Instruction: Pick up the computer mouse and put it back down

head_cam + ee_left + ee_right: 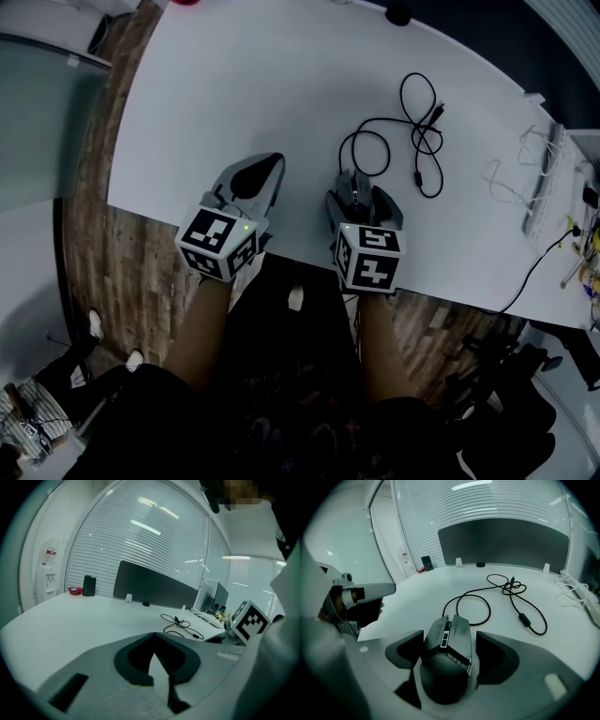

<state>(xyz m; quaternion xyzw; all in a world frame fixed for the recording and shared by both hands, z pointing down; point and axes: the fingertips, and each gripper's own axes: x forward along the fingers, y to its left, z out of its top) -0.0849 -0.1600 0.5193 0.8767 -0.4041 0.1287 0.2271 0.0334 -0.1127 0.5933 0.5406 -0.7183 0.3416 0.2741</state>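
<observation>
The dark computer mouse (357, 187) (446, 660) lies on the white table (234, 84) near its front edge. Its black cable (418, 131) (513, 595) runs off in loops to the back right. My right gripper (363, 195) (451, 645) points down over the mouse with one jaw on each side. The left pad is at the mouse's side and a thin strip of table shows at the right pad, so the gripper is open. My left gripper (273, 161) (153, 637) rests to the left of the mouse, its fingertips together and nothing between them.
A white power strip (544, 183) with thin white leads (506, 180) lies at the table's right end. A dark screen panel (506, 538) stands along the far edge. The table's front edge (159, 214) is just under my hands, with wooden floor below.
</observation>
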